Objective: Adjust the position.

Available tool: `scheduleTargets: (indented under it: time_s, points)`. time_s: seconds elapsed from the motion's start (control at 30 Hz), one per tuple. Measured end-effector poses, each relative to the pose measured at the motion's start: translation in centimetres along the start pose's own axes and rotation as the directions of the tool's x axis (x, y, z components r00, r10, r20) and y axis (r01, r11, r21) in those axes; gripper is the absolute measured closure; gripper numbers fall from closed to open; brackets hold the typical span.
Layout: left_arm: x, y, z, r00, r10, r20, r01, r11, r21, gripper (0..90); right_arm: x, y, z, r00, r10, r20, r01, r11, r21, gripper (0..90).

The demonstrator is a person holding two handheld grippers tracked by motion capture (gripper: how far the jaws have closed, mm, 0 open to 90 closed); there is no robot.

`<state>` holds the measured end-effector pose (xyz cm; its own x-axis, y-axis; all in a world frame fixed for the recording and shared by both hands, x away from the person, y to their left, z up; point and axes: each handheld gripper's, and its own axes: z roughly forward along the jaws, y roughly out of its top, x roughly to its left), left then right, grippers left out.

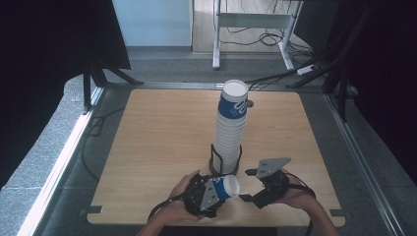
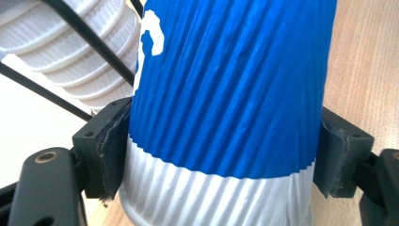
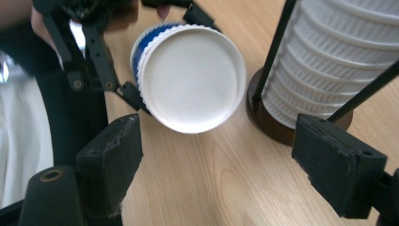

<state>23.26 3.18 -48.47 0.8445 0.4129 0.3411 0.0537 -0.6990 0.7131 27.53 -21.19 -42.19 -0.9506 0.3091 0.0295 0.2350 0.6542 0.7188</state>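
While the wooden table (image 1: 162, 147) carries the tall cup stack (image 1: 229, 129) in its wire holder, the left gripper (image 1: 209, 192) clamps a blue-and-white paper cup (image 1: 227, 187) sideways near the front edge; the right gripper (image 1: 251, 185), jaws apart, holds nothing just beside it.

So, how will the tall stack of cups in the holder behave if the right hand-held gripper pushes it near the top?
The stack of cups stands far above its wire holder, so it would probably lean or tip. The paper cups look light and ribbed; the top ones may slide off. The holder's small base might shift too.
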Motion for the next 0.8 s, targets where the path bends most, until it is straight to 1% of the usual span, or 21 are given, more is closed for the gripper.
scheduleTargets:
  time_s: [0.03, 0.1, 0.13, 0.17, 0.2, 0.23, 0.3, 0.33, 0.37, 0.4, 0.43, 0.47, 0.5, 0.53, 0.57, 0.6, 0.63, 0.7, 0.73, 0.77, 0.8]
  points:
    - [-0.1, 0.1, 0.1, 0.9999, 0.012, -0.003, -0.012, 0.9999, 0.006, 19.1, 0.0, 0.4, 0.1, 0.9998, -0.019, -0.001, 0.019, 0.999, 0.029, 17.2]
    - [-0.1, 0.4, 0.2, 0.9993, 0.038, -0.004, -0.038, 0.9991, 0.018, 19.1, 0.1, 1.2, 0.2, 0.9986, -0.052, -0.008, 0.052, 0.995, 0.09, 17.2]
    - [-0.1, 0.5, 0.3, 0.999, 0.045, -0.005, -0.045, 0.9987, 0.023, 19.1, 0.2, 1.9, 0.4, 0.997, -0.076, -0.016, 0.078, 0.986, 0.147, 17.2]
    - [-0.1, 0.6, 0.4, 0.9986, 0.053, -0.004, -0.052, 0.9982, 0.029, 19.1, 0.2, 1.9, 0.4, 0.997, -0.076, -0.016, 0.078, 0.986, 0.147, 17.2]
    - [-0.1, 0.7, 0.5, 0.9983, 0.058, -0.004, -0.058, 0.9977, 0.035, 19.1, 0.3, 2.5, 0.8, 0.9951, -0.097, -0.022, 0.099, 0.976, 0.194, 17.2]
    - [-0.1, 0.8, 0.6, 0.998, 0.063, -0.005, -0.062, 0.9974, 0.037, 19.1, 0.3, 2.5, 0.8, 0.9951, -0.097, -0.022, 0.099, 0.976, 0.194, 17.2]
    - [-0.2, 1.0, 0.8, 0.9973, 0.073, -0.004, -0.073, 0.9961, 0.049, 19.2, 0.5, 3.0, 1.4, 0.9918, -0.123, -0.033, 0.128, 0.963, 0.239, 17.1]
    - [-0.4, 1.1, 1.0, 0.9967, 0.081, -0.005, -0.081, 0.9953, 0.054, 19.2, 0.6, 3.4, 2.0, 0.9883, -0.146, -0.043, 0.153, 0.947, 0.284, 17.0]
    - [-0.4, 1.1, 1.0, 0.9967, 0.081, -0.005, -0.081, 0.9953, 0.054, 19.2, 0.6, 3.4, 2.0, 0.9883, -0.146, -0.043, 0.153, 0.947, 0.284, 17.0]
    - [-0.6, 1.2, 1.2, 0.9956, 0.094, -0.008, -0.093, 0.9936, 0.064, 19.2, 0.7, 3.6, 2.7, 0.9864, -0.154, -0.056, 0.164, 0.935, 0.315, 17.0]
    - [-0.6, 1.2, 1.2, 0.9956, 0.094, -0.008, -0.093, 0.9936, 0.064, 19.2, 0.7, 3.6, 2.7, 0.9864, -0.154, -0.056, 0.164, 0.935, 0.315, 17.0]
    - [-0.7, 1.3, 1.3, 0.9944, 0.105, -0.011, -0.104, 0.9919, 0.073, 19.2, 0.8, 3.8, 3.2, 0.9841, -0.165, -0.066, 0.178, 0.923, 0.342, 17.1]
    - [-0.7, 1.3, 1.3, 0.9944, 0.105, -0.011, -0.104, 0.9919, 0.073, 19.3, 0.8, 3.9, 3.5, 0.983, -0.171, -0.068, 0.184, 0.916, 0.356, 17.1]
    - [-0.7, 1.5, 1.3, 0.9927, 0.12, -0.011, -0.119, 0.9889, 0.089, 19.2, 0.9, 3.9, 3.8, 0.9812, -0.178, -0.073, 0.193, 0.909, 0.37, 17.1]
    - [-0.7, 1.5, 1.3, 0.9927, 0.12, -0.011, -0.119, 0.9889, 0.089, 19.2, 0.9, 3.9, 3.8, 0.9812, -0.178, -0.073, 0.193, 0.909, 0.37, 17.1]
    - [-0.8, 1.6, 1.3, 0.9911, 0.132, -0.02, -0.129, 0.9867, 0.098, 19.3, 0.9, 4.0, 4.2, 0.9782, -0.193, -0.075, 0.207, 0.893, 0.4, 17.2]
    - [-0.8, 1.6, 1.3, 0.9911, 0.132, -0.02, -0.129, 0.9867, 0.098, 19.3, 0.9, 4.0, 4.2, 0.9782, -0.193, -0.075, 0.207, 0.893, 0.4, 17.2]
    - [-0.9, 1.7, 1.4, 0.9876, 0.155, -0.025, -0.151, 0.9822, 0.111, 19.3, 1.0, 4.1, 4.6, 0.978, -0.194, -0.076, 0.208, 0.887, 0.412, 17.7]
    - [-1.0, 1.8, 1.4, 0.9858, 0.164, -0.036, -0.159, 0.9804, 0.117, 19.3, 1.0, 4.2, 4.9, 0.976, -0.201, -0.084, 0.217, 0.88, 0.422, 18.8]
    - [-1.0, 1.8, 1.4, 0.9858, 0.164, -0.036, -0.159, 0.9804, 0.117, 19.2, 1.0, 4.2, 4.9, 0.976, -0.201, -0.084, 0.217, 0.88, 0.422, 18.8]
    - [-1.0, 1.9, 1.4, 0.9849, 0.169, -0.036, -0.164, 0.9796, 0.116, 19.2, 1.0, 4.2, 5.1, 0.9762, -0.199, -0.085, 0.216, 0.878, 0.427, 19.5]
